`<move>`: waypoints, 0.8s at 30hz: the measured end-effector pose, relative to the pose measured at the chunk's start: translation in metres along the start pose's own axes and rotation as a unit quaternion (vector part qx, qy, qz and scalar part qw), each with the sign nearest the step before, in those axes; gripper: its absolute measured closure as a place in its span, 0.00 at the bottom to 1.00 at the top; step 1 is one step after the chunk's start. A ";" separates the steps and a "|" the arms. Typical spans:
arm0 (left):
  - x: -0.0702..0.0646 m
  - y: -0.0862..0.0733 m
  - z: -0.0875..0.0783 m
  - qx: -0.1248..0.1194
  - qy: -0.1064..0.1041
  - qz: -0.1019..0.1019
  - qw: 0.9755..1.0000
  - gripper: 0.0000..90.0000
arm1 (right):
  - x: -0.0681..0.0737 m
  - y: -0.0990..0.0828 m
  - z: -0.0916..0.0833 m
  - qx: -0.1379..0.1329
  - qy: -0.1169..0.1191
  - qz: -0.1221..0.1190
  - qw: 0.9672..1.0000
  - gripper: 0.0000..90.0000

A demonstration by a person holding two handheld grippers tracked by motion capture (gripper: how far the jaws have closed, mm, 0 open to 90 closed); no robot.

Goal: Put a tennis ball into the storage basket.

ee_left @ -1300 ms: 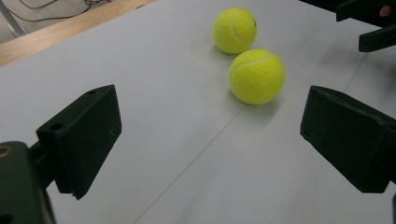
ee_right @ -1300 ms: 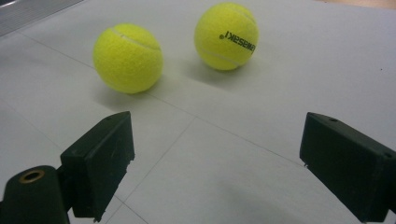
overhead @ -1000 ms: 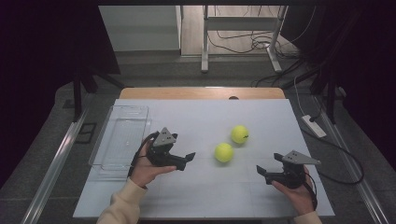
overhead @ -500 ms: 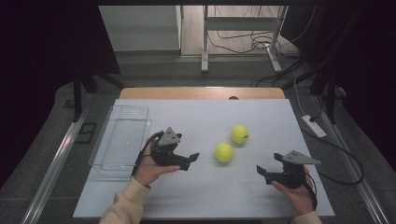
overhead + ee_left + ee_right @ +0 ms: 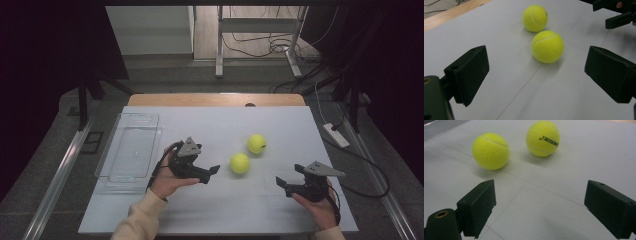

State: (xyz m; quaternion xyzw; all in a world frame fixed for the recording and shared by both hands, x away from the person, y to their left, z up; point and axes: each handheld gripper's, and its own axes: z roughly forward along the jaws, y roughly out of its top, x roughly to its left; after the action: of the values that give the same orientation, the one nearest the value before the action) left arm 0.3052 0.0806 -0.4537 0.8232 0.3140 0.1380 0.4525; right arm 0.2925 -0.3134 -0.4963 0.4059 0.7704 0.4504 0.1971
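Two yellow tennis balls lie on the white table. The nearer ball [image 5: 240, 163] [image 5: 547, 46] [image 5: 490, 151] sits just right of my left gripper [image 5: 210, 173] [image 5: 536, 75], which is open with its jaws wide apart and pointed at it, a short gap away. The farther ball [image 5: 256, 144] [image 5: 535, 18] [image 5: 543, 138] carries black lettering and rests beyond the nearer one. At the front right, my right gripper [image 5: 283, 186] [image 5: 539, 207] is open with nothing between its jaws, and it faces both balls from some distance. It also appears in the left gripper view as the right gripper [image 5: 616, 12].
A clear plastic tray [image 5: 129, 150] rests on the table's left side, beside the left hand. The table top [image 5: 220, 210] ends in a wooden strip [image 5: 215, 100] at the back. Table legs and cables lie on the floor beyond.
My left gripper has moved to the right, closer to the nearer ball. The right gripper and both balls have stayed put.
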 end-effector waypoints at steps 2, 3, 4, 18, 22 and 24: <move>-0.002 0.002 0.005 0.006 -0.005 0.002 1.000 0.07 | 0.000 0.000 0.001 0.001 0.000 0.001 1.000 0.12; -0.003 0.003 0.007 0.008 -0.006 0.003 1.000 0.07 | 0.000 0.000 0.001 0.002 0.001 0.000 1.000 0.12; -0.003 0.003 0.007 0.008 -0.006 0.003 1.000 0.07 | 0.000 -0.001 0.002 0.002 0.002 0.000 1.000 0.12; -0.006 0.012 0.022 0.013 -0.022 0.005 1.000 0.07 | 0.001 -0.001 0.003 0.003 0.002 0.000 1.000 0.12; -0.005 0.015 0.026 0.017 -0.024 0.004 1.000 0.07 | 0.003 0.000 0.004 0.002 0.005 0.000 1.000 0.12; -0.005 0.016 0.028 0.018 -0.025 0.004 1.000 0.07 | 0.003 0.000 0.004 0.001 0.004 -0.001 1.000 0.12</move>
State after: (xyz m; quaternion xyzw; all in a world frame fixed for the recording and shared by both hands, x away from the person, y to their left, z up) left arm 0.3215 0.0526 -0.4558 0.8355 0.3015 0.1134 0.4451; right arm 0.2933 -0.3092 -0.4982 0.4035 0.7722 0.4509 0.1938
